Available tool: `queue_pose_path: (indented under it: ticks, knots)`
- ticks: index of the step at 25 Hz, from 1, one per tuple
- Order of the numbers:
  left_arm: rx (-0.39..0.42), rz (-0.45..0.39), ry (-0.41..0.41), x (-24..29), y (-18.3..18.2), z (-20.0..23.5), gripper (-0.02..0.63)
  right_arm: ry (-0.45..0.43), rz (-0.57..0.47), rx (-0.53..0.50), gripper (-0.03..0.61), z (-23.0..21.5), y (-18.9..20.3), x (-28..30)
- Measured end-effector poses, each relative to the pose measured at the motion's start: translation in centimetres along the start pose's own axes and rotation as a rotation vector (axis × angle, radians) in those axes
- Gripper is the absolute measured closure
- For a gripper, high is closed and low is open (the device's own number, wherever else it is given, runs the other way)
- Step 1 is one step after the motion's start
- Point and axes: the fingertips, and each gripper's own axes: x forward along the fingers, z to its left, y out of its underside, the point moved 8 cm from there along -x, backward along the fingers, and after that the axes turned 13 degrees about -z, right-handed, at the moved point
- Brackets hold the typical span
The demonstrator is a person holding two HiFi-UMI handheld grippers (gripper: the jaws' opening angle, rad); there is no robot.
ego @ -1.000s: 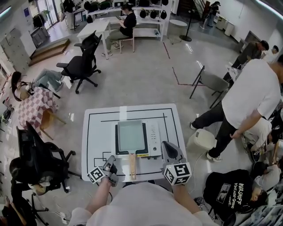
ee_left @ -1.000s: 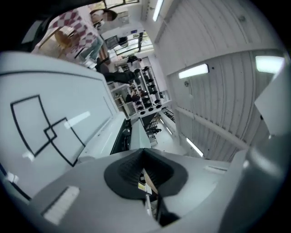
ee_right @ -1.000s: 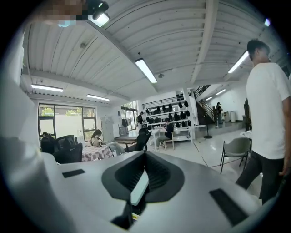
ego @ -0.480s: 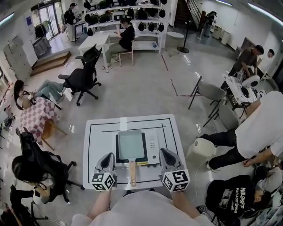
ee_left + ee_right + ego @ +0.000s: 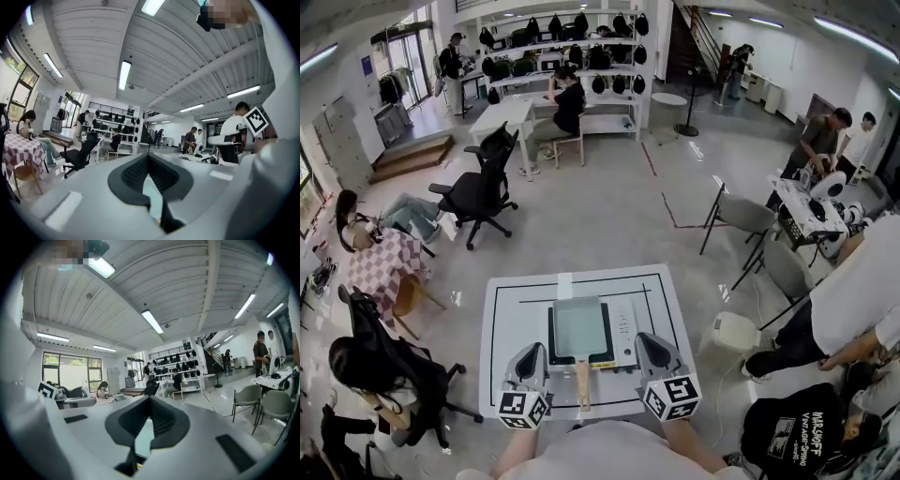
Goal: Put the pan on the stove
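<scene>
A rectangular pan point(image 5: 579, 328) with a pale inside rests flat on the portable stove point(image 5: 624, 328) in the middle of the white table point(image 5: 511, 319). Its wooden handle point(image 5: 582, 382) points toward me. My left gripper point(image 5: 529, 360) hovers left of the handle over the table's near edge, and my right gripper point(image 5: 650, 356) hovers right of it. Neither touches the pan. In the left gripper view the left gripper point(image 5: 149, 157) aims level across the room, jaws together and holding nothing. The right gripper point(image 5: 150, 399) does the same in its own view. The pan is outside both gripper views.
Black lines mark the tabletop. A black office chair point(image 5: 389, 361) with a seated person stands close at the left. A white bin point(image 5: 728, 333) and a person in white point(image 5: 862, 300) are close at the right, with folding chairs point(image 5: 742, 216) beyond.
The left gripper has swung up from facing the tabletop to pointing level across the room. Both grippers have drawn back to the near edge. The person in white has moved away rightward.
</scene>
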Motion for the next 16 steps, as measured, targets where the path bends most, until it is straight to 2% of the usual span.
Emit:
queue_pose_path:
  ticks: [10,16]
  knots:
    - [-0.051,0.015,0.011,-0.51,0.8,-0.32,0.604,-0.023,-0.012,0.002,0.571,0.51,-0.1,0.08]
    - [-0.054,0.019,-0.031,-0.56,0.79,0.18,0.604,-0.021,-0.028,-0.004,0.571,0.42,-0.44,0.52]
